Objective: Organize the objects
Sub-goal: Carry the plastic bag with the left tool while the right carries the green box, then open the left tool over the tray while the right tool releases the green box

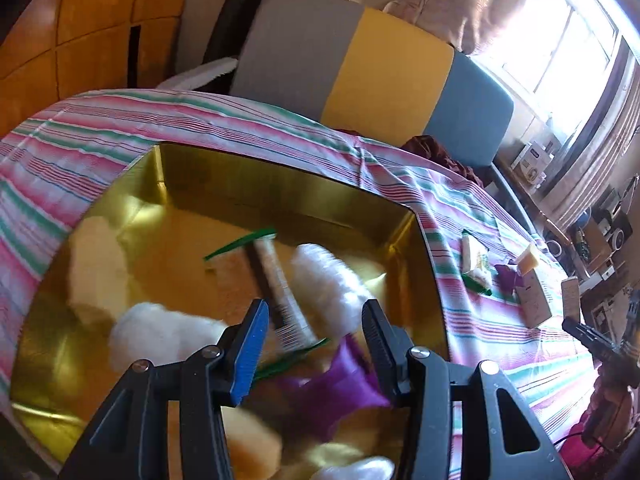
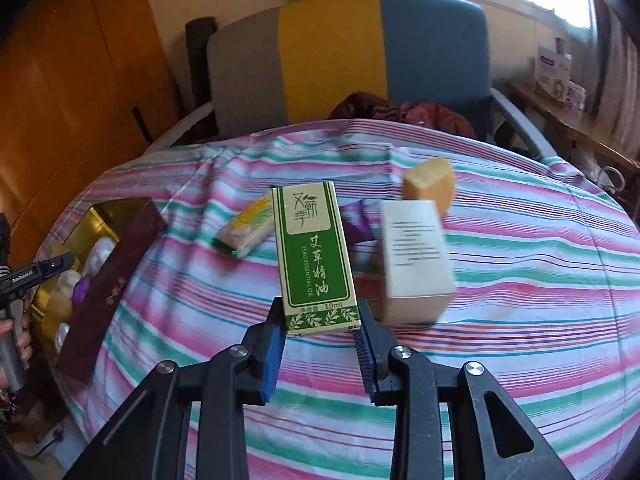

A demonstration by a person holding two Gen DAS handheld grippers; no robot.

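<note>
My left gripper (image 1: 316,326) is open and empty, low over the gold box (image 1: 280,188). The box holds white fluffy balls (image 1: 328,280), a green-edged packet (image 1: 276,280), a purple piece (image 1: 336,384) and yellowish lumps. My right gripper (image 2: 320,320) is shut on a green essential-oil carton (image 2: 312,256) and holds it upright above the striped cloth. Behind it stand a beige carton (image 2: 416,256), a yellow soap block (image 2: 430,184), a wrapped yellow-green bar (image 2: 248,228) and a purple wrapper (image 2: 356,220). The gold box (image 2: 100,216) shows at far left, with its maroon side (image 2: 108,284).
The striped cloth (image 2: 520,280) covers the round table. A grey, yellow and blue chair (image 2: 340,52) with brown cloth on its seat stands behind the table. A wooden wardrobe (image 2: 60,100) is at left, and a cluttered shelf (image 2: 560,80) sits under the window at right.
</note>
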